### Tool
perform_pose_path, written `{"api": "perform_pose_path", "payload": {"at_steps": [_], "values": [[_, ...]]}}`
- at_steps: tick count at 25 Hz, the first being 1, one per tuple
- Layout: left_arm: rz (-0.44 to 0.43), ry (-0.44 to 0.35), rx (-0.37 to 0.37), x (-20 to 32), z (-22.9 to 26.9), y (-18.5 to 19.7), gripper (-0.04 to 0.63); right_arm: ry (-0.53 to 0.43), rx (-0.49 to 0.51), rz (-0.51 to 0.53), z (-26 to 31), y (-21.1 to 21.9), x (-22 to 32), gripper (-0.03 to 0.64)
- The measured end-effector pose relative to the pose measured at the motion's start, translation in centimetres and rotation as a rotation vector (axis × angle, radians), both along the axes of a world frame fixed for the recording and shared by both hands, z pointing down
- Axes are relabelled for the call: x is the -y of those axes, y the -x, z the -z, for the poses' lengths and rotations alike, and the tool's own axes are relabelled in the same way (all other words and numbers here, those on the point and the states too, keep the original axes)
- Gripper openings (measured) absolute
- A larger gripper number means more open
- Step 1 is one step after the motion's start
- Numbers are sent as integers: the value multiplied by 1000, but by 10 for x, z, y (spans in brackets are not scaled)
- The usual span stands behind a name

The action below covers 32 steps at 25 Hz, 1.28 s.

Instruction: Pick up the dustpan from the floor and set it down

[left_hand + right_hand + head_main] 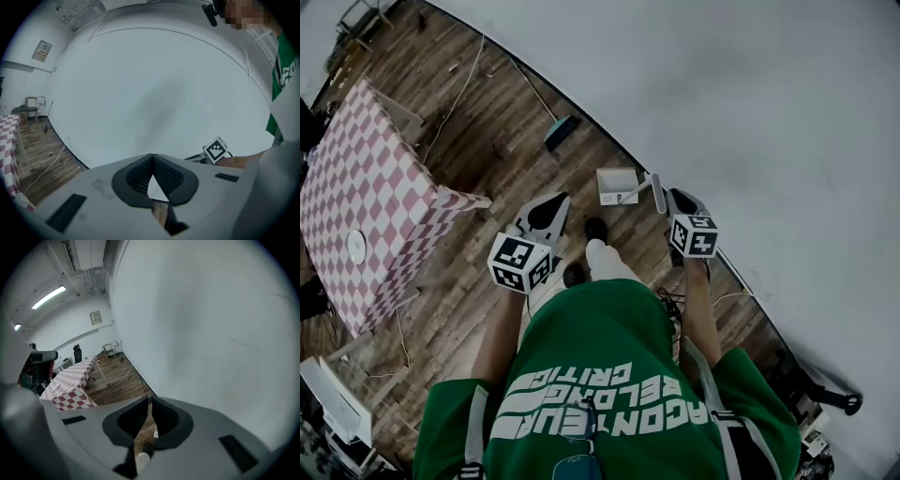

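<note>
The dustpan (pixel 616 184) is a pale, squarish pan with a thin, light handle slanting out to its right. It lies on the wooden floor (pixel 478 141) near the foot of the white wall (pixel 750 103), just ahead of the person's two dark shoes (pixel 595 228). There is one dustpan and two grippers. The right gripper (pixel 657 194) hangs at the handle's end with its jaws pressed together on nothing; whether it touches the handle cannot be told. The left gripper (pixel 555 204), near the pan's other side, is likewise closed and empty. One red-checked table (pixel 366 187) stands well apart at the left.
</note>
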State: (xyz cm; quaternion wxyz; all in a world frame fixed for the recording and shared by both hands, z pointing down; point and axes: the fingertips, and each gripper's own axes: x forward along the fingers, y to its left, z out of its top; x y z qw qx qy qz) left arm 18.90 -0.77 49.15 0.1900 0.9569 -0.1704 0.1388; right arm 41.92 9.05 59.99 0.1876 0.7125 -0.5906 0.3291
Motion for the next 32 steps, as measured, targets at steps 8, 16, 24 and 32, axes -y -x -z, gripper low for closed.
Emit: {"api": "perform_pose_path", "payload": {"at_steps": [8, 16, 24, 32], "values": [[33, 23, 30, 16, -12, -11, -6, 177, 36, 56, -72, -13, 22, 165], [41, 35, 49, 30, -20, -31, -5, 439, 55, 63, -142, -29, 45, 207], [73, 52, 71, 47, -32, -36, -6, 629, 69, 105, -209, -33, 63, 207], [117, 72, 83, 64, -37, -38, -6, 719, 109, 80, -242, -41, 69, 206]]}}
